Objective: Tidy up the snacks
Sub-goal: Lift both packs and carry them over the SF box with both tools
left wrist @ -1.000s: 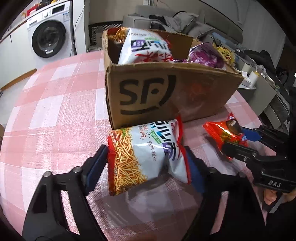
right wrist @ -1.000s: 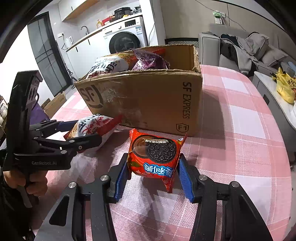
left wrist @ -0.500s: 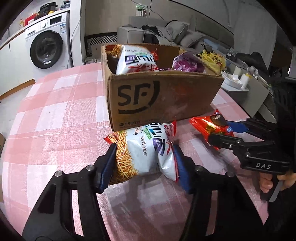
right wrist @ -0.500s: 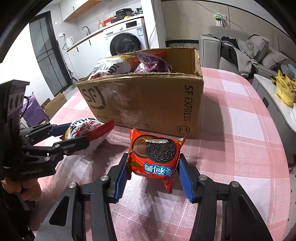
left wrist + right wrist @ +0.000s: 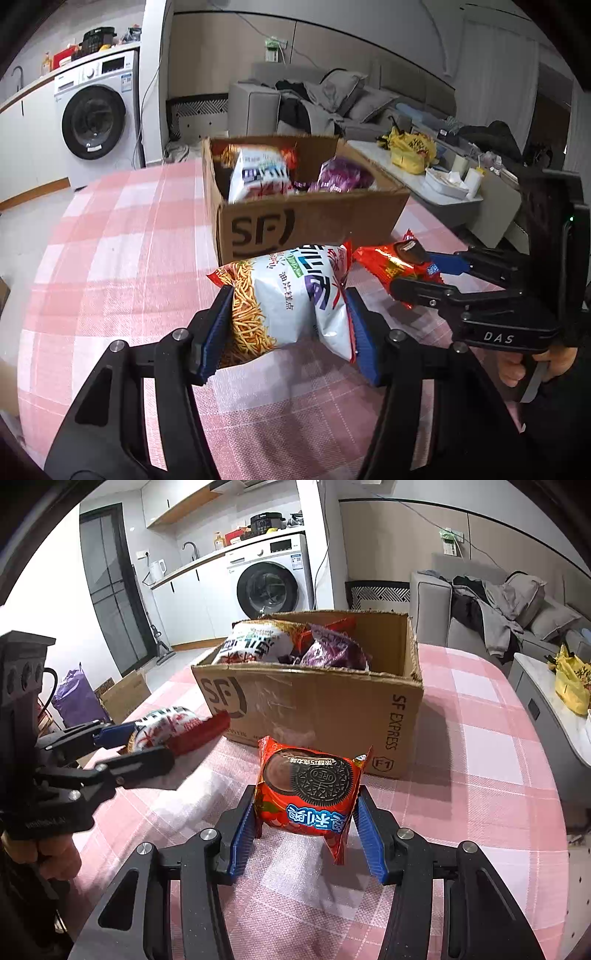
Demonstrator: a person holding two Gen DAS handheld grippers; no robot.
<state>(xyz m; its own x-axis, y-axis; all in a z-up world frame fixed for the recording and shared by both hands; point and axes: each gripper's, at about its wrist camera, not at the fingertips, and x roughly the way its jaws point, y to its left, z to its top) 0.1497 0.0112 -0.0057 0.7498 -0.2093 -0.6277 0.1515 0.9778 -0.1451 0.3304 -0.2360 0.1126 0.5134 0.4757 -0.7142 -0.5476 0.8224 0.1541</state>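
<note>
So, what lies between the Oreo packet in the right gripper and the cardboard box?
Nothing: in the right wrist view only bare pink checked tablecloth separates the Oreo packet from the cardboard box.

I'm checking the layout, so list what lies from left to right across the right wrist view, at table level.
Left tongs holding the white noodle-snack bag → red Oreo packet in the right tongs → bare pink checked tablecloth. The cardboard box spans the middle behind.

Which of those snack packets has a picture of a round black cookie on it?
The red foil cookie packet gripped by the right gripper. The white noodle-stick bags and the purple bag in the cardboard box show no cookie.
</note>
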